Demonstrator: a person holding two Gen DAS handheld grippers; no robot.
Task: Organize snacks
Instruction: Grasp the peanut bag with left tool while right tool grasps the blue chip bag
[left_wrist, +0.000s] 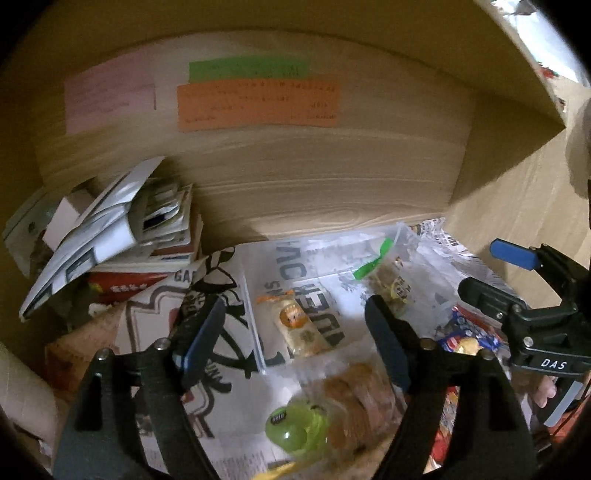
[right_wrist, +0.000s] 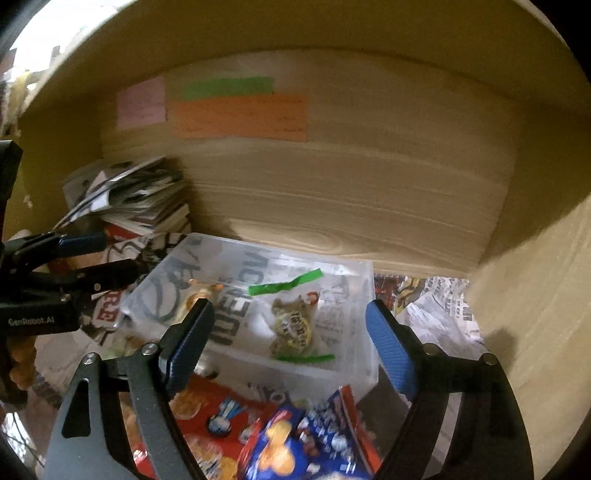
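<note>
A clear plastic bin (left_wrist: 258, 295) (right_wrist: 362, 354) sits on newspaper inside a wooden cabinet. It holds an orange-print snack packet (left_wrist: 299, 325) and a clear bag with green tape (left_wrist: 391, 280) (right_wrist: 291, 325). My left gripper (left_wrist: 295, 332) is open above the bin's near edge, over a clear bag of brown cookies with a green piece (left_wrist: 332, 413). My right gripper (right_wrist: 291, 339) is open in front of the bin, above a blue snack pack (right_wrist: 295, 443) and a red pack (right_wrist: 214, 417). The right gripper also shows in the left wrist view (left_wrist: 517, 280), and the left one in the right wrist view (right_wrist: 92, 258).
A pile of papers and booklets (left_wrist: 122, 229) (right_wrist: 140, 199) lies at the back left. Pink, green and orange notes (left_wrist: 255, 103) (right_wrist: 236, 114) are stuck on the back wall. A cabinet side wall (right_wrist: 535, 295) stands close on the right.
</note>
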